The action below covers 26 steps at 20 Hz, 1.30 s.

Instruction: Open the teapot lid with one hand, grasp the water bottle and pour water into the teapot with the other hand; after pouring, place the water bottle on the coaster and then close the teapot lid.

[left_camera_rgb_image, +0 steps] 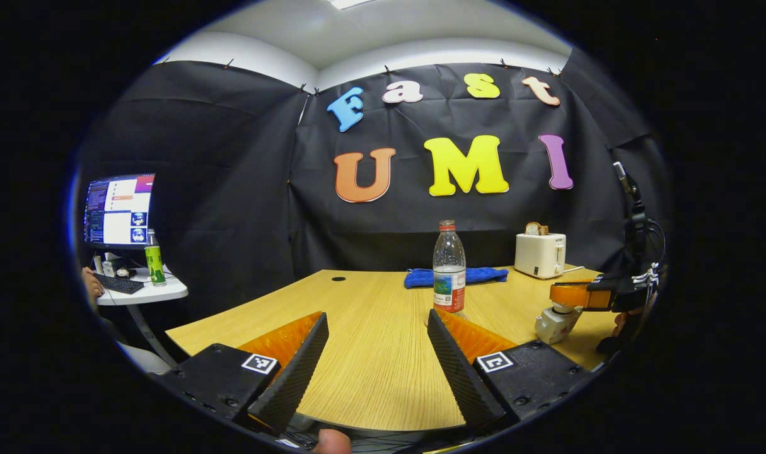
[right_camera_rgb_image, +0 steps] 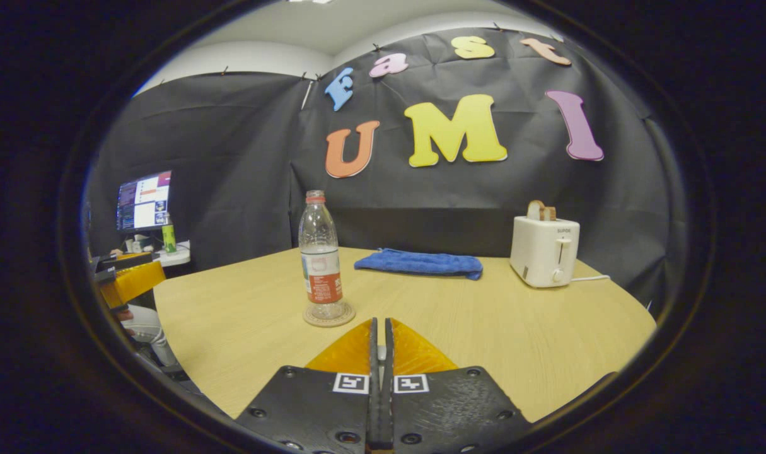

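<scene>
A clear water bottle [left_camera_rgb_image: 449, 268] [right_camera_rgb_image: 320, 252] with a red label and cap stands upright on a round coaster [right_camera_rgb_image: 329, 316] in the middle of the wooden table [left_camera_rgb_image: 370, 372]. My left gripper [left_camera_rgb_image: 377, 315] is open and holds nothing; the bottle stands beyond its right finger. At the right edge of the left gripper view, my right gripper [left_camera_rgb_image: 562, 296] sits directly on top of a small white teapot [left_camera_rgb_image: 554, 325]. In the right gripper view, that gripper [right_camera_rgb_image: 381, 321] is shut with a small pale piece, the lid's knob, in the slit. The teapot's body is hidden below it.
A folded blue cloth [left_camera_rgb_image: 455, 276] [right_camera_rgb_image: 420, 261] lies at the back of the table. A white toaster [left_camera_rgb_image: 540, 254] [right_camera_rgb_image: 545, 252] with bread stands at the back right. A side desk at the left holds a monitor [left_camera_rgb_image: 119, 210] and a green bottle [left_camera_rgb_image: 154, 265].
</scene>
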### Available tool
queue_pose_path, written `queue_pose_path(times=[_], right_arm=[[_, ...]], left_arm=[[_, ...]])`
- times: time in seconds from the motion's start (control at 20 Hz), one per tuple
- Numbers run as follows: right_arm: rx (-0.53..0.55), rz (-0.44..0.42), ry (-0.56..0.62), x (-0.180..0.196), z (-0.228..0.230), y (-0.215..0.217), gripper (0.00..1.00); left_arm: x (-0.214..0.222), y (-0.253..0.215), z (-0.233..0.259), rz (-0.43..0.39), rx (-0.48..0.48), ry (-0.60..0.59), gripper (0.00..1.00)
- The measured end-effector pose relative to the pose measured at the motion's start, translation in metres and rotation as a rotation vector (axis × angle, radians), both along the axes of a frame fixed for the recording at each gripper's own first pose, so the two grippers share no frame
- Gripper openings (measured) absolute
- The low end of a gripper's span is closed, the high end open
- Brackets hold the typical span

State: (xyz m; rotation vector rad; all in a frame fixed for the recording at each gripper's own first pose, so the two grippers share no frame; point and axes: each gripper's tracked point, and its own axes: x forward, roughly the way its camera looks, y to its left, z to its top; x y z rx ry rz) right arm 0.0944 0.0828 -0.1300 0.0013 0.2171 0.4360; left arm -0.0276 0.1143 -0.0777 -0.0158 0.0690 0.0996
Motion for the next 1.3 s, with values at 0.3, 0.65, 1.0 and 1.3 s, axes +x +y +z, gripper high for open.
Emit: queue_pose_path(times=[0.3,0.65,1.0,1.3], right_arm=[[0.018,-0.02,0.018,0.001,-0.007,-0.001,0.04],[0.091,-0.131,-0.095,-0.017,0.047,-0.033,0.82],[0.0,-0.343,-0.249,-0.081,0.117,-0.096,0.92],[0.004,-0.433,-0.257,-0.136,0.117,-0.118,0.96]], left_arm=[[-0.001,0.0,0.01,0.007,0.001,-0.015,0.99],[0.002,-0.018,0.028,0.017,0.003,-0.049,0.99],[0.007,-0.083,0.08,-0.088,-0.048,-0.116,0.98],[-0.008,-0.118,0.096,-0.157,-0.067,-0.136,0.98]])
